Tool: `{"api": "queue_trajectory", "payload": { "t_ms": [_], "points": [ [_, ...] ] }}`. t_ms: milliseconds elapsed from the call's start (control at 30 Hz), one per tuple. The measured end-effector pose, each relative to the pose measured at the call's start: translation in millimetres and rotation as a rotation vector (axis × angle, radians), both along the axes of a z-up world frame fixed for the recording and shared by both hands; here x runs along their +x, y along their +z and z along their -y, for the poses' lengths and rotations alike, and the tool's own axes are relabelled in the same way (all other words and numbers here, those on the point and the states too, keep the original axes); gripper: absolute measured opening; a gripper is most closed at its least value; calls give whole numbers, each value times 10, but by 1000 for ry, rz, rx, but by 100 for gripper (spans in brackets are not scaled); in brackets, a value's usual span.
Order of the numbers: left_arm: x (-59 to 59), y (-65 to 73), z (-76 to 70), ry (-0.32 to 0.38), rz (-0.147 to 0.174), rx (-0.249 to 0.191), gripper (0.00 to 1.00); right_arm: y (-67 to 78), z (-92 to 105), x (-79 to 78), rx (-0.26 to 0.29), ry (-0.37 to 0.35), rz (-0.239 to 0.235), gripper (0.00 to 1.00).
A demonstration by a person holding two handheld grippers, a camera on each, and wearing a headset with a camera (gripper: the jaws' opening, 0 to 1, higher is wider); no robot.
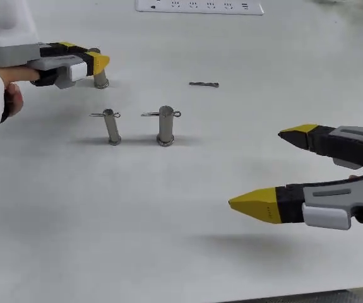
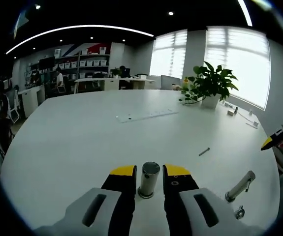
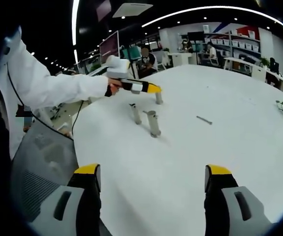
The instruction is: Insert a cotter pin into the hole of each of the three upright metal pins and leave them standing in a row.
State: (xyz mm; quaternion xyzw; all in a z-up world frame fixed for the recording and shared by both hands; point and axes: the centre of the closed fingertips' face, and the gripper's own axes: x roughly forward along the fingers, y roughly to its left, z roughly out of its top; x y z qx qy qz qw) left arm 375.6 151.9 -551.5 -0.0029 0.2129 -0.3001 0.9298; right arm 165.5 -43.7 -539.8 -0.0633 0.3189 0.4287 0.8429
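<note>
Two upright metal pins (image 1: 111,126) (image 1: 165,125) stand side by side, each with a cotter pin through its top. Behind them to the left stands a third metal pin (image 1: 100,79) (image 2: 149,179), with my left gripper (image 1: 93,58) (image 2: 149,183) shut on it, jaws tight on both sides. A loose cotter pin (image 1: 204,84) (image 2: 204,152) (image 3: 204,119) lies flat further back right. My right gripper (image 1: 263,169) (image 3: 152,177) hovers open at the front right, holding nothing. In the right gripper view the pins (image 3: 153,123) stand well ahead of it.
A white power strip (image 1: 199,6) (image 2: 146,115) lies at the table's far edge. A potted plant (image 2: 207,86) stands at the far side. A sleeve (image 3: 52,88) and a hand (image 1: 7,95) come in from the left. Bare white tabletop (image 1: 137,214) spreads in front.
</note>
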Motion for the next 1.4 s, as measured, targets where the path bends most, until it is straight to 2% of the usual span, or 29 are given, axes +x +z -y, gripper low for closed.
{"api": "queue_trajectory", "payload": {
  "t_ms": [133,333,433,600,767,967,1133,1167,1233,1267,1333,1400],
  "points": [
    [4,5,25,-2,-8,-15,12,23,5,3,5,-5,0,84],
    [-26,12,44,-27,-3,14,12,33,-3,-10,6,-7,-2,84],
    [-62,2,55,-49,6,54,11,30,-19,-25,5,-7,-5,83],
    [-98,-7,52,-53,-3,64,11,36,-38,-52,3,-5,-5,83],
    [-86,22,-5,-9,11,96,10,34,-26,-49,2,-8,-7,83],
    [-137,61,-107,37,-10,98,10,65,-15,-26,3,-4,3,82],
    [-266,248,-124,33,3,70,10,119,-14,-20,2,-7,16,82],
    [-305,312,-111,20,17,67,10,119,-4,-11,1,-8,19,82],
    [-263,360,-128,-5,36,68,10,130,4,-5,1,-8,23,82],
    [-294,419,-111,-32,53,74,10,140,4,-10,2,-8,26,82],
    [-373,526,-77,-58,63,56,10,154,0,-20,1,-7,29,82],
    [-464,648,-17,-101,94,48,10,169,-9,-33,0,-5,32,82]
  ]
}}
